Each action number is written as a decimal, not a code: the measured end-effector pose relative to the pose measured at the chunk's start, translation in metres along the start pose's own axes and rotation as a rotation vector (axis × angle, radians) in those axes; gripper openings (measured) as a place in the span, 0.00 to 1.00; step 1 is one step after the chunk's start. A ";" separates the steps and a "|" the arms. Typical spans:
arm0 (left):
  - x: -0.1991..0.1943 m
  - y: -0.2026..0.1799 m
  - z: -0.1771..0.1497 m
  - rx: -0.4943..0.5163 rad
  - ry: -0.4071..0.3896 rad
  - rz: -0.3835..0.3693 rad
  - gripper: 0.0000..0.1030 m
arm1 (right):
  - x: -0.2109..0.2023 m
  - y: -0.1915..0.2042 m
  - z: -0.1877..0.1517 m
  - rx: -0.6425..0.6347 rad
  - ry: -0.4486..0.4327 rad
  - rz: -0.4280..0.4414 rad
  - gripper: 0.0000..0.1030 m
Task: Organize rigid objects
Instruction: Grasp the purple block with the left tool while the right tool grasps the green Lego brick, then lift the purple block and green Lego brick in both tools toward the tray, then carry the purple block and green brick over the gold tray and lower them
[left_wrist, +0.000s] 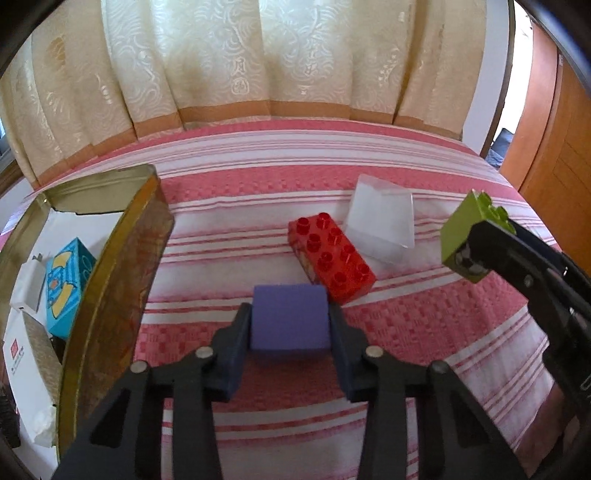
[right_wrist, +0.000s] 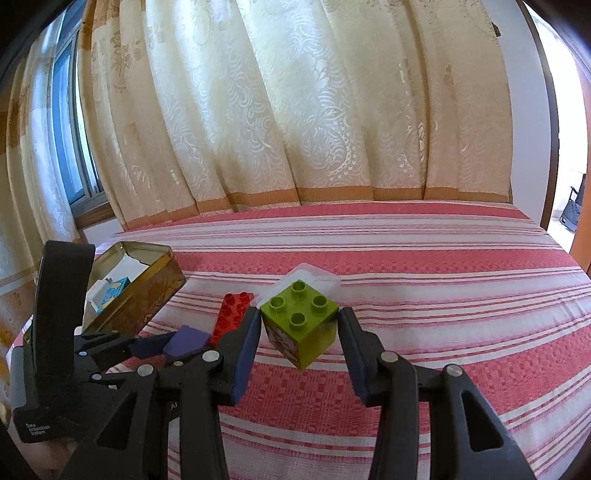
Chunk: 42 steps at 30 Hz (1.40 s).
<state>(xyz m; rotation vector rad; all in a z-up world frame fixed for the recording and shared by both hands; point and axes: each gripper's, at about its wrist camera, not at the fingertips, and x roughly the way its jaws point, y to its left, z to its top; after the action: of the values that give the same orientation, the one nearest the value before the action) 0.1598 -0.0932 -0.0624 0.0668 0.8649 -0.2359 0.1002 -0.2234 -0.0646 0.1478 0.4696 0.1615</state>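
**Both claws loaded over the striped bed**

Striped red-and-white bedspread (left_wrist: 424, 314) fills the scene, a pale curtain (left_wrist: 258, 55) hanging behind it. At the centre, the left gripper (left_wrist: 290, 325) has its jaws closed in on a purple block (left_wrist: 290, 317), pads pressing both flanks; the block appears to sit low, at or just off the cloth. Further right, the right gripper (right_wrist: 299, 332) holds a green brick (right_wrist: 301, 321) clear of the bed, tilted, studs up. Just beyond the purple block lies a red brick (left_wrist: 332, 256), touching a clear plastic box (left_wrist: 380, 225). At far left stands an open gold tin (left_wrist: 118, 266), already holding small cartons. Judged step: grasp made, transfer pending; next, lift the purple block over the tin's wall and release inside, keeping the grip square so nothing slips.
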 end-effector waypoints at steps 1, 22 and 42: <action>-0.001 0.000 0.000 0.001 -0.003 -0.001 0.38 | -0.001 0.000 0.000 0.002 -0.007 0.001 0.45; -0.065 0.007 -0.013 -0.025 -0.354 0.088 0.38 | -0.040 -0.001 -0.006 0.017 -0.217 0.008 0.45; -0.095 0.016 -0.032 -0.041 -0.523 0.102 0.38 | -0.056 0.016 -0.010 -0.050 -0.294 -0.025 0.45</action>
<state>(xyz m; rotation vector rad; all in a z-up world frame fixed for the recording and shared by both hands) 0.0804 -0.0556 -0.0112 0.0092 0.3443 -0.1302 0.0438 -0.2170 -0.0461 0.1141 0.1740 0.1246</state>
